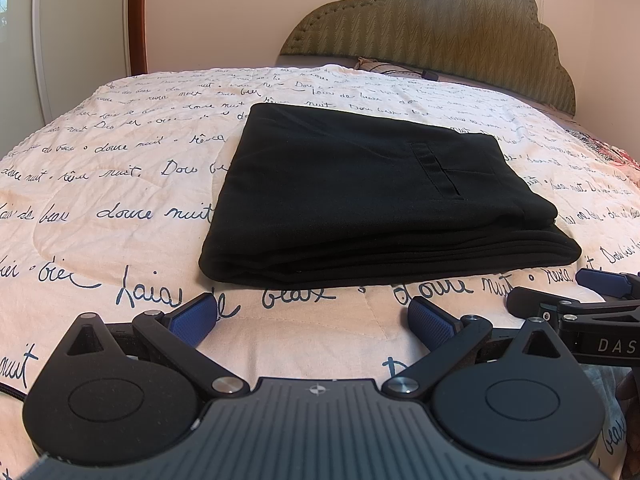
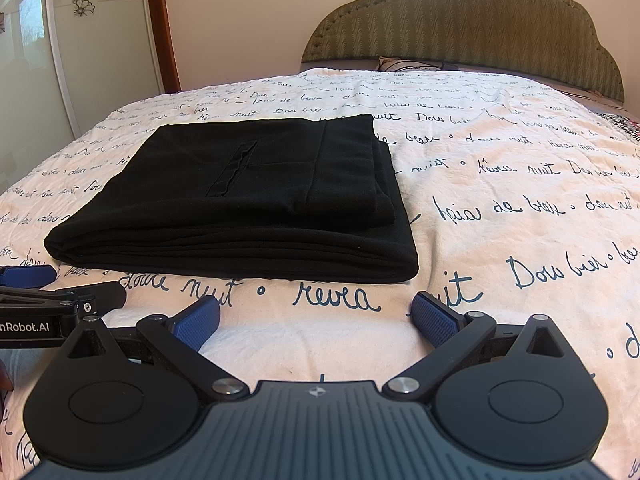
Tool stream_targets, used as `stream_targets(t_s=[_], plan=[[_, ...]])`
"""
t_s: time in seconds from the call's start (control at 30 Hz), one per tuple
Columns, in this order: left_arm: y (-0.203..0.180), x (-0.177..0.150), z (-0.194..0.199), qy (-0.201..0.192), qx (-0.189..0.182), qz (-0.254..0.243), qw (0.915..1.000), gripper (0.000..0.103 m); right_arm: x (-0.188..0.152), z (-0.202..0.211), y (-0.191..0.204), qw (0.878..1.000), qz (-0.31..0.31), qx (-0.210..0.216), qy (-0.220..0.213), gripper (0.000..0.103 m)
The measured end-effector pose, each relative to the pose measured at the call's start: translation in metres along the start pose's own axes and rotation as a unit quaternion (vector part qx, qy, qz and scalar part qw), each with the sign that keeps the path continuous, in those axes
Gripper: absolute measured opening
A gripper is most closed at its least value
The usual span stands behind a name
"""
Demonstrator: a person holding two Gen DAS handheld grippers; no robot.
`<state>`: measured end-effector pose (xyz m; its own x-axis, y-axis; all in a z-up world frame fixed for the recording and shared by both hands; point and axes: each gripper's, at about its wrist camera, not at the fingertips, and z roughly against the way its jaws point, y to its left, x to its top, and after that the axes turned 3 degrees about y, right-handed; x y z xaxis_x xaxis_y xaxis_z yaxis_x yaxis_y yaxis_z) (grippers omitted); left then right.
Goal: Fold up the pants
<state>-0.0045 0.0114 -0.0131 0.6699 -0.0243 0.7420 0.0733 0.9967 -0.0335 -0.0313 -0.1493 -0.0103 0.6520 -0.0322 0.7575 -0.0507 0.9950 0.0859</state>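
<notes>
Lying folded mid-bed, the pants (image 1: 376, 196) present their stacked fold edge toward both grippers. Left gripper (image 1: 312, 316) and right gripper (image 2: 316, 316) hover near that edge, jaws wide, empty. Bare quilt (image 2: 520, 240) surrounds the pants.

Matt black cloth pants (image 1: 360, 192) lie on a soft quilted cotton bedspread (image 1: 120, 184).

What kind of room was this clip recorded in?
Most likely a home bedroom: the folded black pants lie on a bed covered by a white quilt with handwritten script, backed by a scalloped olive padded headboard.
</notes>
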Motion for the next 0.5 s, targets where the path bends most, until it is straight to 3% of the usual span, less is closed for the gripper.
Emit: stream_targets(t_s=[0.5], plan=[[-0.0014, 0.0025, -0.0021, 0.008, 0.002, -0.009, 0.9999, 0.103, -0.0002, -0.0001, 0.0002, 1.0, 0.0, 0.0, 0.0, 0.103]])
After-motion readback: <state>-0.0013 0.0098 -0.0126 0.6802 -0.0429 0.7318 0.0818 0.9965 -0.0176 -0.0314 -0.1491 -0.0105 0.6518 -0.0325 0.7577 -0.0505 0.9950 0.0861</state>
